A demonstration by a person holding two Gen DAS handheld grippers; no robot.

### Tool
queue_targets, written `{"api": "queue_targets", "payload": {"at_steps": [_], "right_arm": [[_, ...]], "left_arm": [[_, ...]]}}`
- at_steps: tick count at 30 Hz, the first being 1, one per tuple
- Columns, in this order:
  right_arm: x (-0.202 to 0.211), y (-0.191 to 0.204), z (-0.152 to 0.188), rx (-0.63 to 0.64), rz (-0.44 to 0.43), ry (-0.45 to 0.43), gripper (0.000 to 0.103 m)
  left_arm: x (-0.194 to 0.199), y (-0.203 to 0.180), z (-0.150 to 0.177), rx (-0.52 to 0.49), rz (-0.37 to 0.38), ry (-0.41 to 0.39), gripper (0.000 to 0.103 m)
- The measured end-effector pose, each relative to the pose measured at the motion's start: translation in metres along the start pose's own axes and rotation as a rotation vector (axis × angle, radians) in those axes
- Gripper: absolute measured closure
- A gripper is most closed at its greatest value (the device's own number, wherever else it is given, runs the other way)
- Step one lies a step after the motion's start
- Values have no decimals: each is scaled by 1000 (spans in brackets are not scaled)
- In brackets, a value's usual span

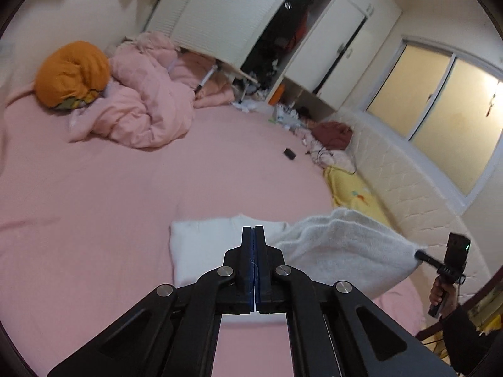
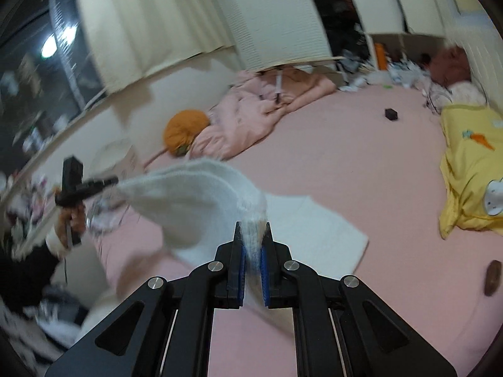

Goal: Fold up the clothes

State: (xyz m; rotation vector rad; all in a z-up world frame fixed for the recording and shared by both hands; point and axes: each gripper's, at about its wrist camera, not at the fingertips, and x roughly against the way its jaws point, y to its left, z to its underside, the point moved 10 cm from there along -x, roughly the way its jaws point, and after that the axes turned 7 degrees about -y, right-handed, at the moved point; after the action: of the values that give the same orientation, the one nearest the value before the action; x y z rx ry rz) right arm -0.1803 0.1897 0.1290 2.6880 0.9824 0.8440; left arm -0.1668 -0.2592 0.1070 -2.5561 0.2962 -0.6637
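White fleecy garment (image 2: 195,194), a fuzzy pullover by the look of it: part lies flat on the pink bed sheet (image 1: 94,188) toward its near edge, part is lifted in a sagging span between the two tools. Right gripper (image 2: 251,232): fingers clamped on a bunched edge; left gripper (image 1: 254,232): fingers pressed together, blue pads meeting, cloth between them not discernible in its own view, though the right view shows the fabric running to its tip. Step judged: mid-fold, raised half being carried over; next move calls for laying it squarely onto the flat portion, edges aligned, before letting go.
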Motion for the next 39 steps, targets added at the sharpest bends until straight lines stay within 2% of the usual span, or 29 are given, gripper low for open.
{"api": "queue_targets", "payload": {"at_steps": [3,8,11,13,15,20,22,25,26,27,29,30,31,32,33,34,35,37,39], "right_arm": [[29,32,47,36,-44,80,95],[46,70,173,58,-94,364,95],[34,77,259,89,-33,591,95],[26,81,300,135,16,704,95],[18,82,319,124,54,748,95],[18,73,316,97,102,739,94],[17,63,334,90,142,803,91],[17,51,371,58,215,970,89],[21,53,375,52,213,985,89],[25,57,373,45,202,974,89],[38,66,359,40,185,925,77],[41,68,349,45,191,894,77],[41,69,335,52,203,851,77],[37,71,318,51,218,791,77],[27,73,302,38,223,731,77],[11,76,282,15,224,653,77],[-9,79,263,-16,233,573,76],[-50,76,245,-75,280,471,75],[-90,60,242,-143,396,421,75]], "left_arm": [[43,20,47,74,-35,21,102],[80,65,163,145,-181,199,102],[89,86,218,200,-241,281,102],[91,91,246,206,-272,338,102],[95,90,259,194,-285,358,102],[112,83,251,164,-299,327,102],[113,93,254,154,-330,344,102],[112,99,260,132,-394,376,102],[117,102,256,121,-422,370,99],[124,106,252,114,-458,361,95],[138,113,240,113,-546,361,78],[142,111,231,101,-573,353,75],[140,103,221,72,-577,333,67],[133,89,210,27,-568,308,50],[120,72,202,-23,-550,292,38],[103,54,198,-71,-525,295,13],[80,34,200,-119,-483,307,2],[31,-5,214,-181,-386,343,2],[-19,-29,241,-185,-348,395,2]]}}
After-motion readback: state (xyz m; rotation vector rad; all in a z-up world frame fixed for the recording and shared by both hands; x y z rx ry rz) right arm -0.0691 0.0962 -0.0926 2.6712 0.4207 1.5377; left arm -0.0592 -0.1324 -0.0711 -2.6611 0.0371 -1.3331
